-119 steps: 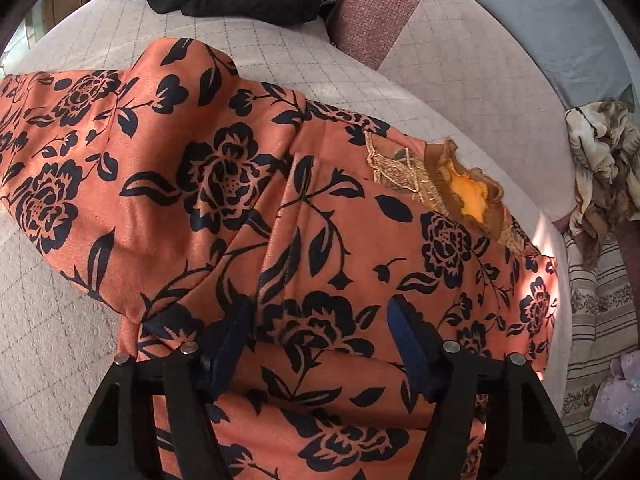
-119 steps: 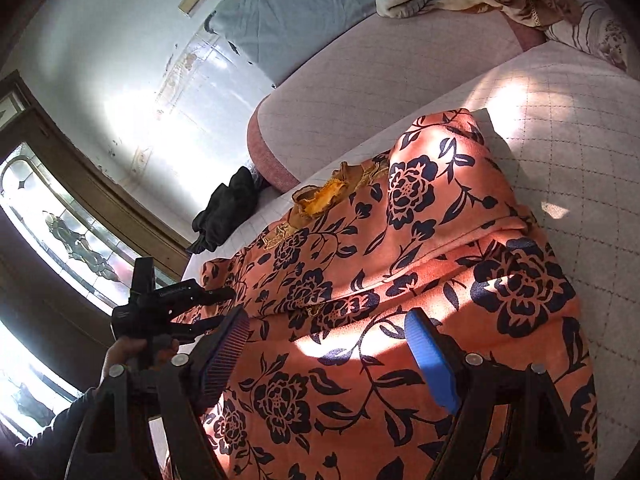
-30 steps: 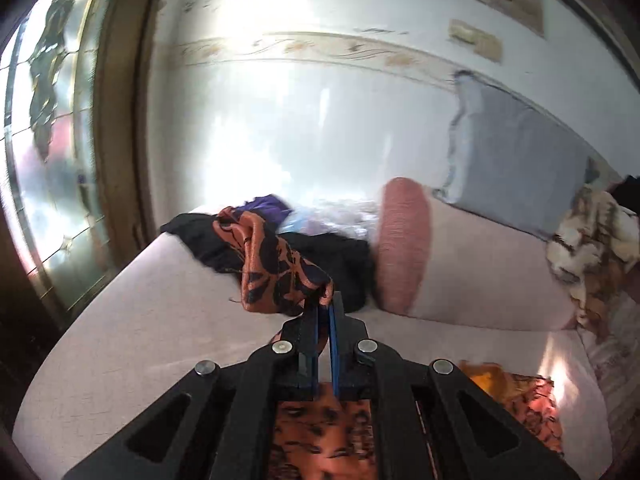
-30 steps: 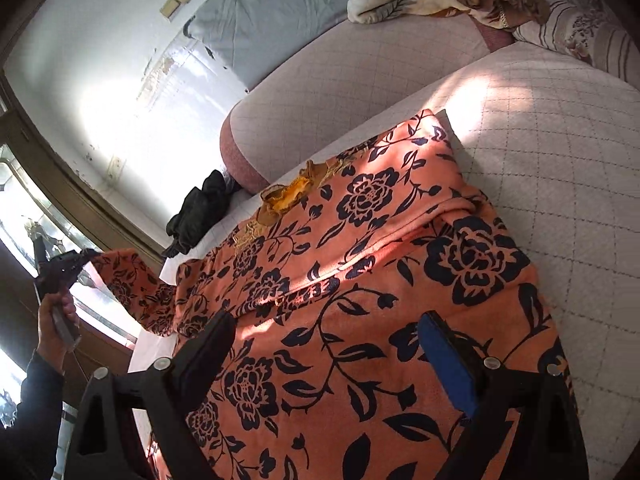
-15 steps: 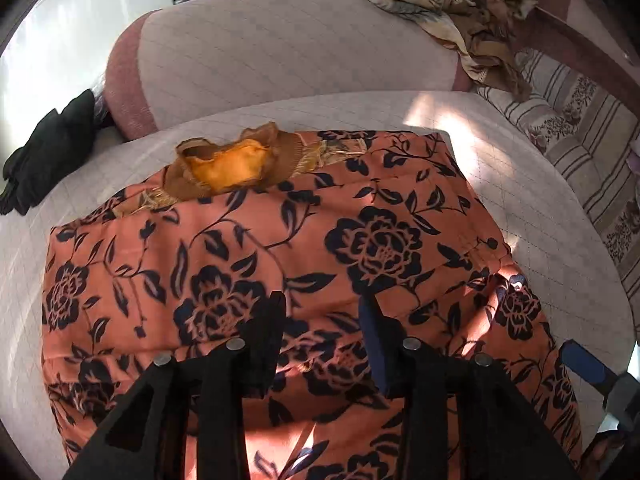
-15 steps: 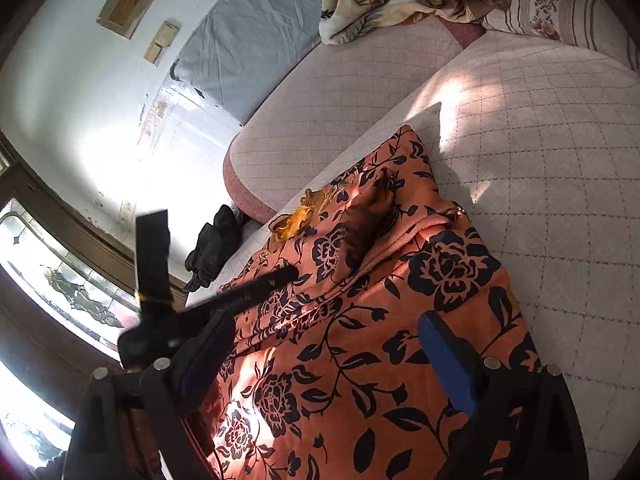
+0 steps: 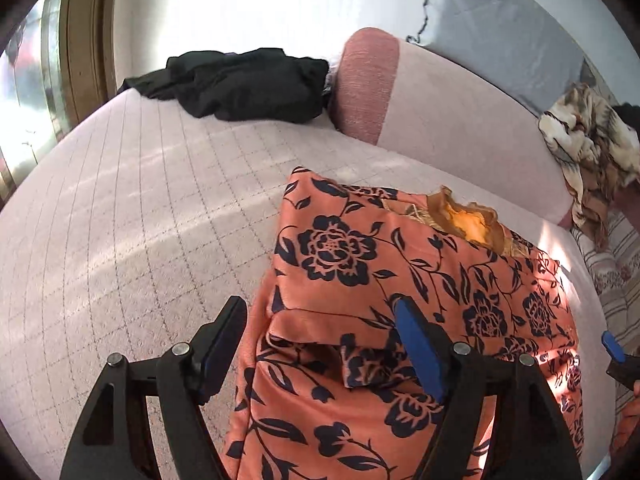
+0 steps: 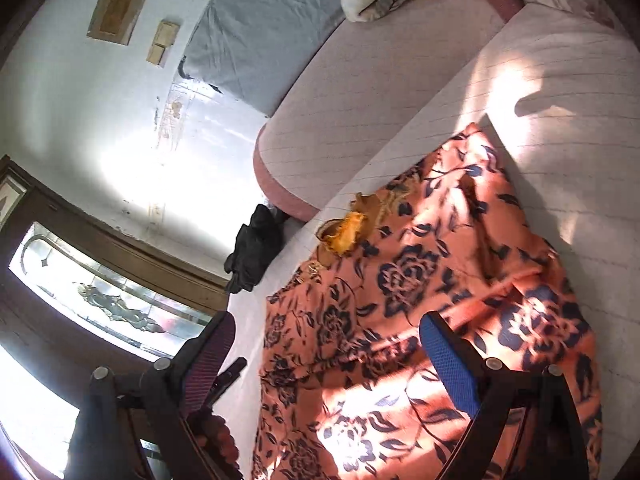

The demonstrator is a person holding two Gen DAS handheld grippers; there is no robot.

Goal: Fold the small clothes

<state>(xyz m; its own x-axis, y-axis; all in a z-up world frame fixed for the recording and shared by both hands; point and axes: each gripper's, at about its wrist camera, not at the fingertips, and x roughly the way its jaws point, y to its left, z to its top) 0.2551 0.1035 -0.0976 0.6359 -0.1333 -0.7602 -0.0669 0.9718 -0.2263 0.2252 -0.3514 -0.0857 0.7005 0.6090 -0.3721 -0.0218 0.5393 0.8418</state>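
Observation:
An orange garment with dark blue flowers [image 7: 420, 288] lies on the pale quilted sofa seat [image 7: 140, 220], its left side folded over the middle, a yellow-lined neck opening [image 7: 468, 220] at the far end. My left gripper [image 7: 320, 344] is open and empty, just above the garment's folded left edge. My right gripper [image 8: 324, 360] is open and empty above the garment [image 8: 420, 300] near its front. The right gripper's blue fingertip [image 7: 612, 344] shows at the right edge of the left wrist view.
A black garment [image 7: 240, 84] lies at the far left of the seat beside a pink bolster [image 7: 368, 80]. A grey pillow [image 7: 500, 28] and a brown patterned blanket [image 7: 592, 140] rest on the backrest. A window [image 8: 100, 300] stands to the left.
My left gripper carried the garment's left sleeve across, let it go on the body and opened wide, then drew back over the left edge. My right gripper stayed open.

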